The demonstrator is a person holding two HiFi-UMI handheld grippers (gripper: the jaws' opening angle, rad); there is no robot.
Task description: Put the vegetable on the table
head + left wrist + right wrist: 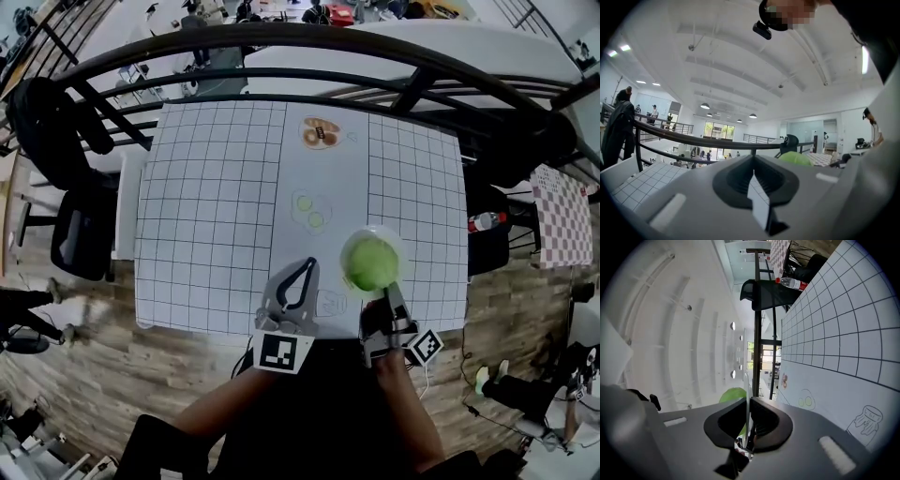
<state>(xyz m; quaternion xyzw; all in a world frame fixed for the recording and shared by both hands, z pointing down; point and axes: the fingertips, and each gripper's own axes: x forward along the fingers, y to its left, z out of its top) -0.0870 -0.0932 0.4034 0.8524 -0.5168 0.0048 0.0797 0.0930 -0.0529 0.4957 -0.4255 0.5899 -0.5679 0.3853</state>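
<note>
We see a round, smooth, pale-green vegetable (372, 263) sitting in a thin clear dish (401, 251) over the table (216, 187), towards 5 o'clock on its white gridded sheet. We cannot tell whether the dish touches the sheet. The right gripper (749, 409), at the dish's 6 o'clock, has its dark ribbed pads pinched on the glassy rim. The left gripper (307, 266), in matte grey plastic, lies at the vegetable's 8 o'clock. Its jaws are drawn together to a point with nothing between them.
</note>
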